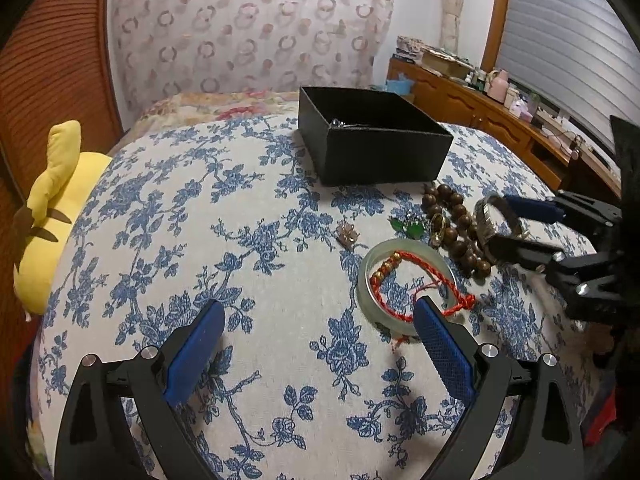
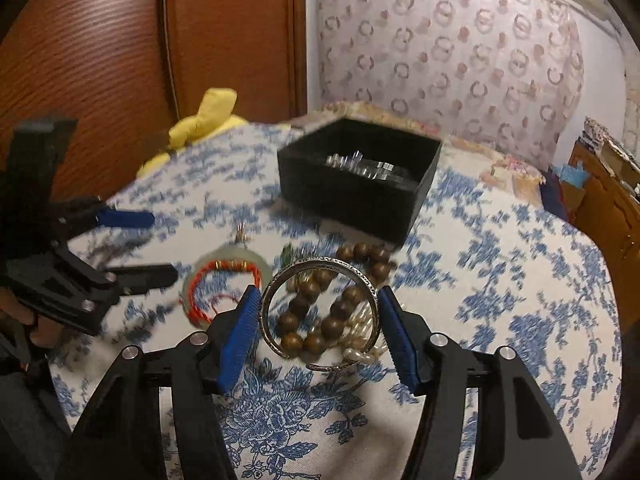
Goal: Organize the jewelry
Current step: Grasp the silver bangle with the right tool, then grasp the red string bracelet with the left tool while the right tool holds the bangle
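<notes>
An open black box (image 1: 376, 136) sits on the blue-flowered cloth, with silvery pieces inside (image 2: 360, 166). My right gripper (image 2: 318, 312) is shut on a silver bangle (image 2: 320, 308), held across its width just above a wooden bead bracelet (image 2: 320, 320) and pearls (image 2: 360, 350). It shows in the left wrist view (image 1: 508, 220) with the bangle (image 1: 496, 216). My left gripper (image 1: 320, 316) is open and empty, its right finger next to a pale jade bangle (image 1: 366, 280) with a red cord bracelet (image 1: 404, 280) lying across it. Green stones (image 1: 408, 227) and a small pink charm (image 1: 348, 236) lie nearby.
A yellow plush toy (image 1: 52, 216) lies at the left edge of the cloth. A wooden headboard (image 1: 52, 60) stands behind it. A patterned cushion (image 1: 248, 28) is at the back. A wooden dresser (image 1: 500, 112) with clutter stands to the right.
</notes>
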